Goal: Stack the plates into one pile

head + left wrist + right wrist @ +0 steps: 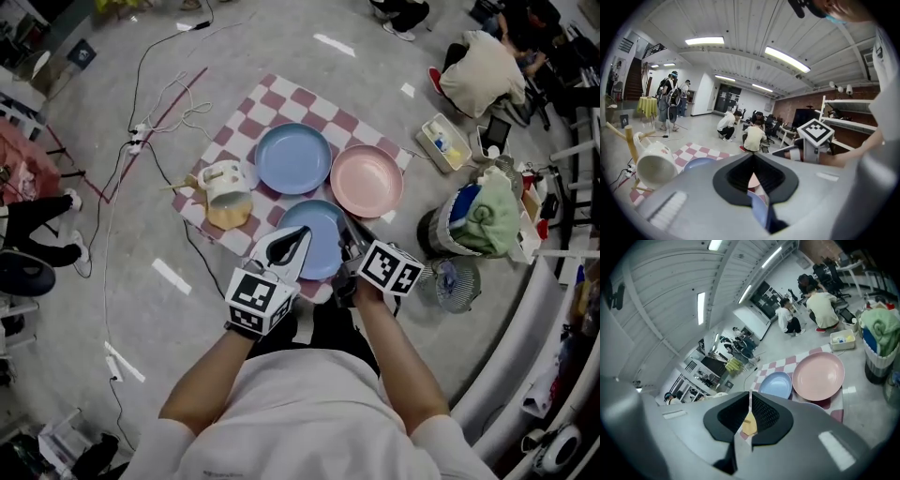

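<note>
Readable text: none in any view.
Left cube (pixel 255 298): black-and-white square marker, no letters or digits.
Right cube (pixel 392 267): the same.
Mug (pixel 225 183): small print, too blurred to read.

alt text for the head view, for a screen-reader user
Seen from above, a person holds a left hand-held gripper and a right hand-held gripper over the nearest blue plate on a checkered cloth. A second blue plate and a pink plate lie unstacked beyond it, with a white mug at the left.
</note>
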